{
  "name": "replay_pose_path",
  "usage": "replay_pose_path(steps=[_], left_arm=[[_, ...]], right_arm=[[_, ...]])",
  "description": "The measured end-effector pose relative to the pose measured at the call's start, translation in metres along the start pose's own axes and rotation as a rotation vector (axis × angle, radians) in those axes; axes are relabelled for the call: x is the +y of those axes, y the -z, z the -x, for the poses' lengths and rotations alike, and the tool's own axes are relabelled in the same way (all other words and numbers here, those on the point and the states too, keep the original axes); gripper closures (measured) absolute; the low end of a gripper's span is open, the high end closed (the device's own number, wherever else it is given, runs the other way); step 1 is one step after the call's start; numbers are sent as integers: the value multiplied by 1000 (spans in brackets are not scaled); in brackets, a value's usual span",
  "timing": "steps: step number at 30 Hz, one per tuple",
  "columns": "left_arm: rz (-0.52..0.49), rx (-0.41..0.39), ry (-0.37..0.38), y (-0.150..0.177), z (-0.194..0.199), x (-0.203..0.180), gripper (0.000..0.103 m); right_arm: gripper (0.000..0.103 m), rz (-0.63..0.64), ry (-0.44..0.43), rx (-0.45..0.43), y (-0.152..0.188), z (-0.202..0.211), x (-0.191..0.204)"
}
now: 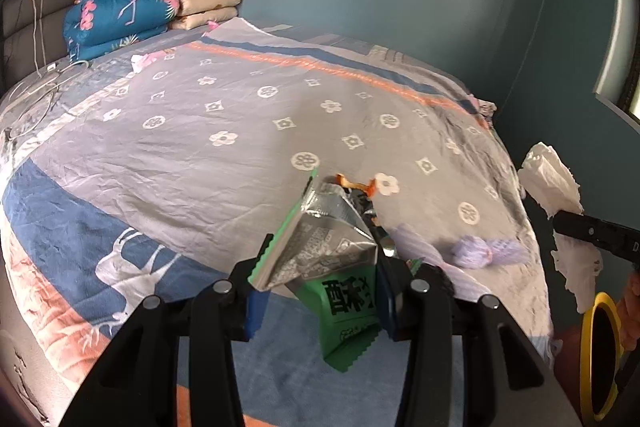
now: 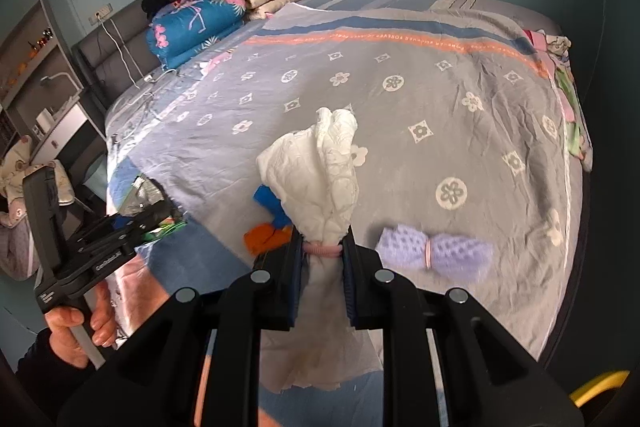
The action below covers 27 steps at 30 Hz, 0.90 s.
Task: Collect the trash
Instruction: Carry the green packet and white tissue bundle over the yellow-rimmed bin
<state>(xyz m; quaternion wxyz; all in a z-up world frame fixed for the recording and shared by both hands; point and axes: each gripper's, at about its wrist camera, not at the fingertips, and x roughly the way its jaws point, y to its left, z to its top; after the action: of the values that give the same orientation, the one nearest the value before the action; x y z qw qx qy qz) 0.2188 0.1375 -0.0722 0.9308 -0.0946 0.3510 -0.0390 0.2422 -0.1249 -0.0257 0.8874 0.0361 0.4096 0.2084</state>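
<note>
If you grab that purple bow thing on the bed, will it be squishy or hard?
Probably squishy: the purple mesh bundle looks like soft netting pinched in the middle by a thin band. It is likely light and floppy, its ends drooping. It lies flat on the bedspread, so it should not roll.

Wide open bedspread [image 2: 360,95] across the middle, free to pass. Blocked near the front edge by a purple bundle [image 2: 436,251] and orange scrap [image 2: 262,236]; stacked quilts [image 2: 196,23] against the headboard [image 2: 108,61].

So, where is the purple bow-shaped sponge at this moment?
The purple sponge lies on the bed cover near its front edge, just right of the right gripper, which holds a white tissue bundle.
</note>
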Motion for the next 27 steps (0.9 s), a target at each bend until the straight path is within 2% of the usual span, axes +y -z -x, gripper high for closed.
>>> replay_pose_path(steps=[14,27], left_arm=[[-91,-42,96,18,46,-68,61],[-154,-67,166,34,85,-125,61]], right_arm=[[86,-43,-45,-35,48,71,-15],[86,-93,-31,-87,76,127,-43]])
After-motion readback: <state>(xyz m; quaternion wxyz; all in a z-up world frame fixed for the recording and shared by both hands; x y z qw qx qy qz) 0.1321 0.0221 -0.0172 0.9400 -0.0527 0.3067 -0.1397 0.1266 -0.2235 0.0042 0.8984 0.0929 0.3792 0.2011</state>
